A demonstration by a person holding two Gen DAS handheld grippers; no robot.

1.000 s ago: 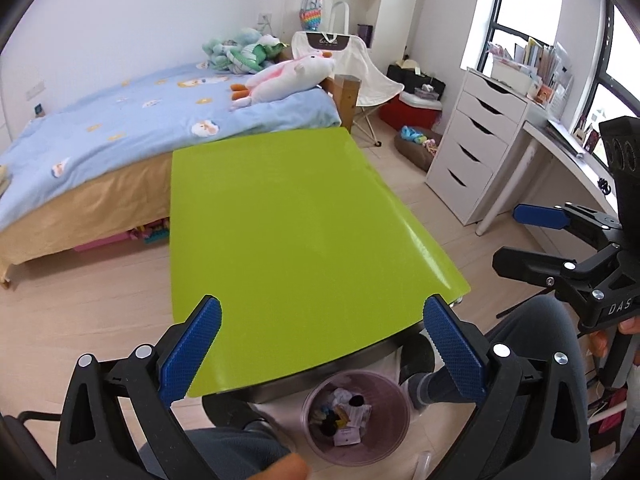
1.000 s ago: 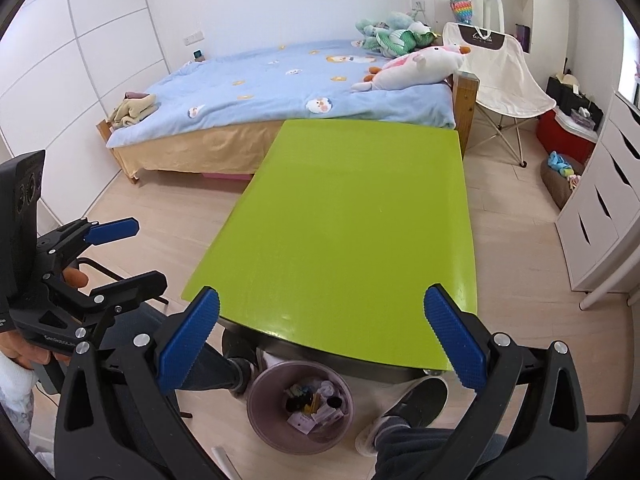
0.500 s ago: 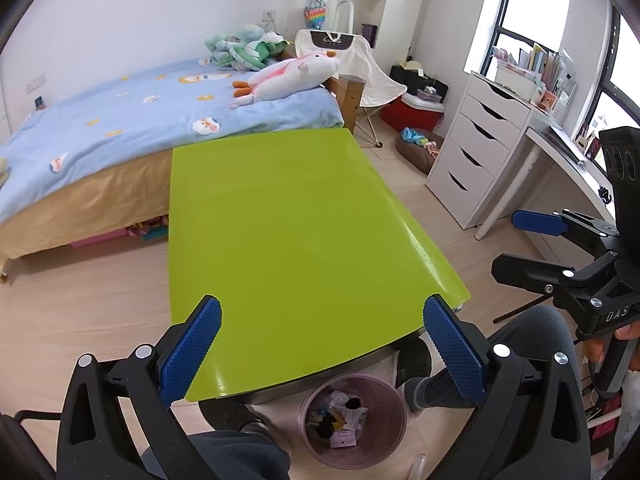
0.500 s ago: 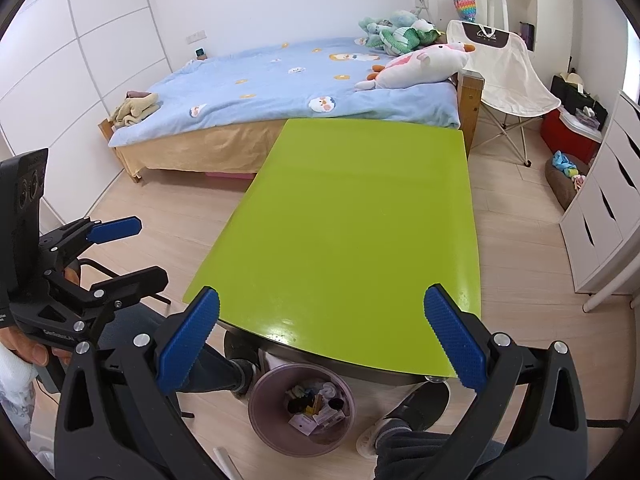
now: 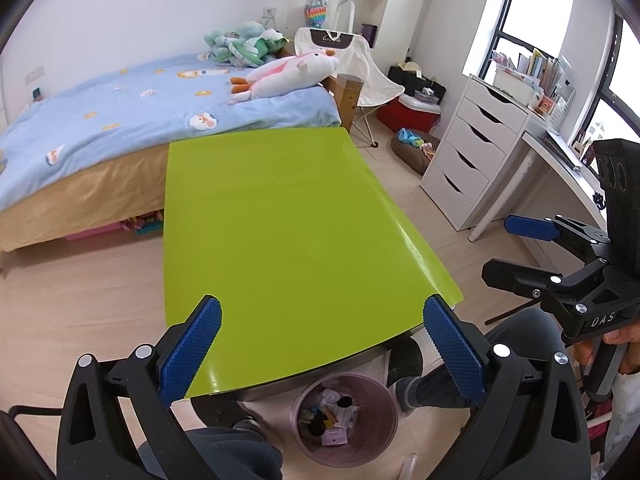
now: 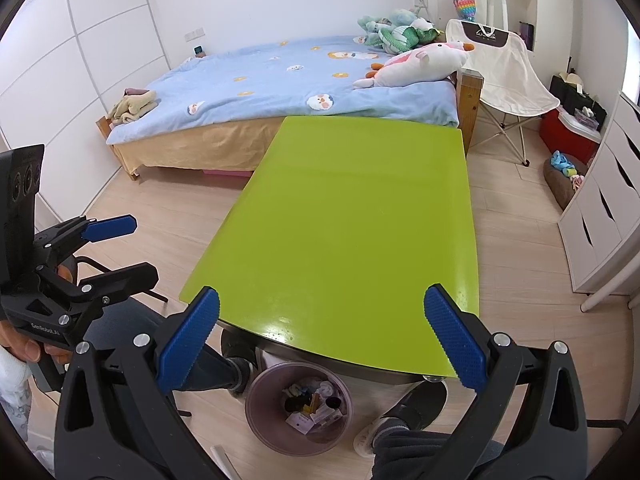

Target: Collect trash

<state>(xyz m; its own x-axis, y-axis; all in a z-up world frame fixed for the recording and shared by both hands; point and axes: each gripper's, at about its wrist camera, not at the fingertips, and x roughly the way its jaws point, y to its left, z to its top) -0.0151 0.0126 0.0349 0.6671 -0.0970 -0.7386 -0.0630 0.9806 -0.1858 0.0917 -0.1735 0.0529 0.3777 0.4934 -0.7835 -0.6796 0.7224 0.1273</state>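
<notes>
Only your right view showed folded clothes point(image 6: 132, 106) on the bed point(image 6: 280, 80); both grippers, left gripper point(image 5: 322, 344) and right gripper point(image 6: 320, 340), gaped empty above the green table point(image 5: 280, 220) and trash bin point(image 5: 380, 440).

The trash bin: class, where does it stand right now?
In both wrist views the trash bin stands on the floor at the green table's near edge, partly under it, between the person's feet.
</notes>
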